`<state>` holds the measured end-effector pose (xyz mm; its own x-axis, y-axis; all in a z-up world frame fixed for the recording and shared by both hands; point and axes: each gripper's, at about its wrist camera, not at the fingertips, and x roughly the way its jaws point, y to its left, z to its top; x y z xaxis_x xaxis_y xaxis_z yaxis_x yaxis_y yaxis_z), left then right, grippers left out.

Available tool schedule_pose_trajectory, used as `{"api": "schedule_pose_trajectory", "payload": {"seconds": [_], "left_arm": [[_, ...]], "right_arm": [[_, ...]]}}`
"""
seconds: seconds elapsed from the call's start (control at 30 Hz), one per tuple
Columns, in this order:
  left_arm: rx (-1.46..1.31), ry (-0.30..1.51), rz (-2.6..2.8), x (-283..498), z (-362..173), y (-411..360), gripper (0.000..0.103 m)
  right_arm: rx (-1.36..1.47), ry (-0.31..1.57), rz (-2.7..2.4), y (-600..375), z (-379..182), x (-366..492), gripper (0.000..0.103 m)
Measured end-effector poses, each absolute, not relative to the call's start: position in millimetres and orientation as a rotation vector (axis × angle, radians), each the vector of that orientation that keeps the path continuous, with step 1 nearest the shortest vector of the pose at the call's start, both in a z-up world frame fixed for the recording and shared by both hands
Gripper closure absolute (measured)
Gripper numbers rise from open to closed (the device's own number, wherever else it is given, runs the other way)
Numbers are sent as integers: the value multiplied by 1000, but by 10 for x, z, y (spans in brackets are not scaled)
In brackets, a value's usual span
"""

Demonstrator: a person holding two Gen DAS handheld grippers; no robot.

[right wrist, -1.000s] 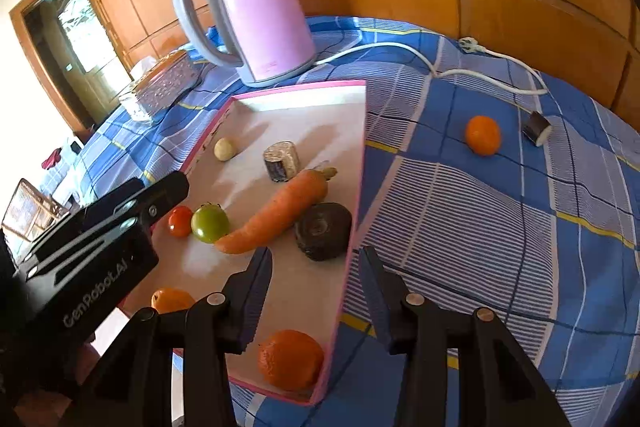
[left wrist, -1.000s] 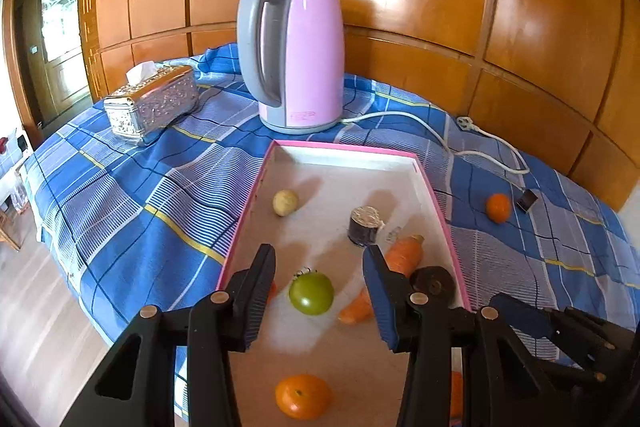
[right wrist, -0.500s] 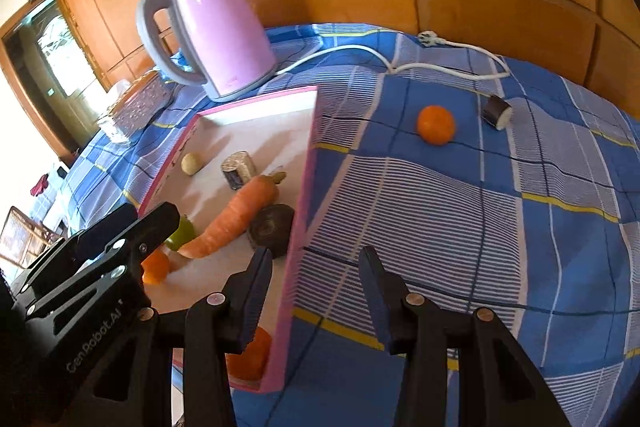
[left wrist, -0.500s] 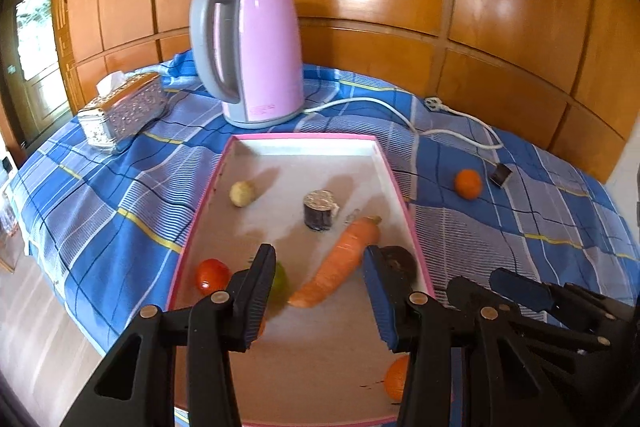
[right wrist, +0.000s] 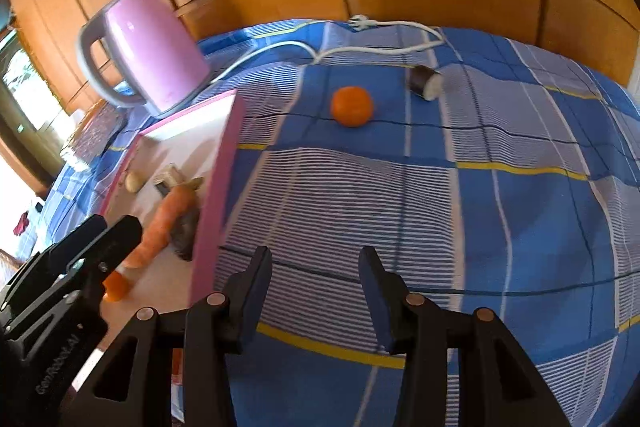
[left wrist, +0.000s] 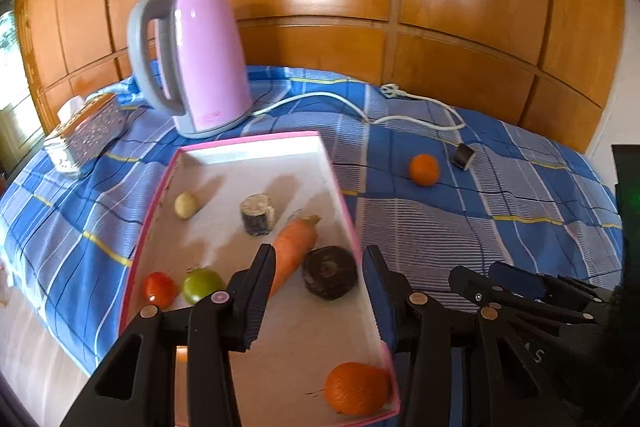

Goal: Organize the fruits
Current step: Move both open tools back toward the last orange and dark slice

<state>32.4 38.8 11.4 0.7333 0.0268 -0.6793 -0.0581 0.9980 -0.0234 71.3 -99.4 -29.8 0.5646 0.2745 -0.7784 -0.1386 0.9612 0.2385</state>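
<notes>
Left wrist view: left gripper [left wrist: 318,287] has jaws apart, nothing between, hovering over the pink-rimmed white tray [left wrist: 256,141]. Tray already holds an orange [left wrist: 356,389], carrot [left wrist: 294,247], red tomato [left wrist: 159,289], green tomato [left wrist: 202,285] & a few other bits.

Right wrist view: right gripper [right wrist: 316,291] also apart, empty, above the blue plaid cloth [right wrist: 400,207]. One round, smooth orange mandarin [right wrist: 352,105] lies loose on the cloth, well apart from the tray. Looks mostly done; that one's left.

1. Bare cloth on the table [right wrist: 400,207] is lying clear up to the loose orange [right wrist: 352,105].
2. Pink tray wall [right wrist: 218,187] is blocking leftward.
3. Kettle [left wrist: 196,59] and cord [right wrist: 384,43] are crowding the back.
</notes>
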Motion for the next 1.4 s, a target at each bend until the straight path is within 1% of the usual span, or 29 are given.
{"api": "schedule_pose_trajectory", "payload": {"seconds": [0.33, 0.87, 1.4], "left_arm": [[-20, 783, -8, 489, 36, 128, 57], [6, 814, -65, 838, -14, -208, 57], [-38, 895, -70, 1328, -159, -294, 57]], "right_arm": [[195, 973, 180, -1255, -463, 755, 57], [204, 963, 114, -1574, -510, 944, 57], [179, 956, 92, -1721, -508, 1287, 57]]}}
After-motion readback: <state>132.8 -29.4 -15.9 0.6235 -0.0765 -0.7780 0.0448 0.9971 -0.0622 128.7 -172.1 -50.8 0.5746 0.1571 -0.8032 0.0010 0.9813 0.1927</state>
